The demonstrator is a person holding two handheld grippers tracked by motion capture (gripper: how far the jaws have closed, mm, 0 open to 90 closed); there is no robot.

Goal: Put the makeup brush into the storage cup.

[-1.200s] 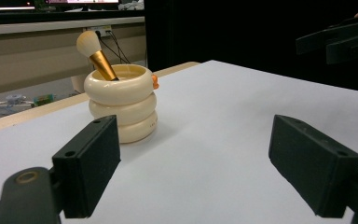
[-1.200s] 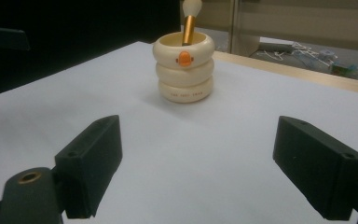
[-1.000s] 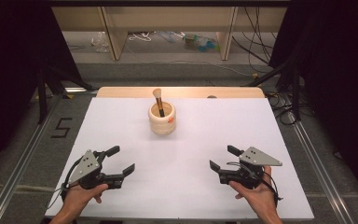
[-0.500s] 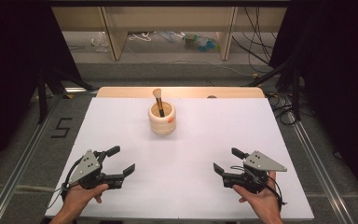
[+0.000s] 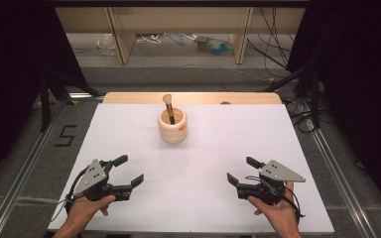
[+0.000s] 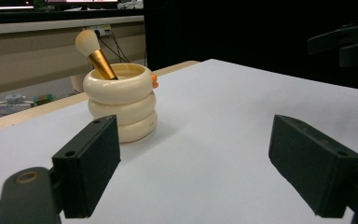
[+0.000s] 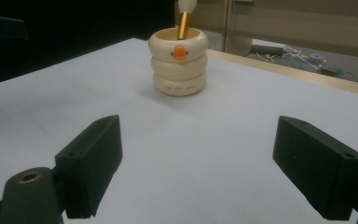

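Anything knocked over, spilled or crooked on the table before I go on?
Nothing stands out. The holder stands upright on the table, and the brush leans inside it, bristles up. Both grippers, left and right, are open and empty, well short of it.

White table with wooden far edge. Grey floor beyond, strewn with cables and small clutter. Wooden shelf legs at back. Black drapes both sides. Numeral "5" marked on floor, left of table.
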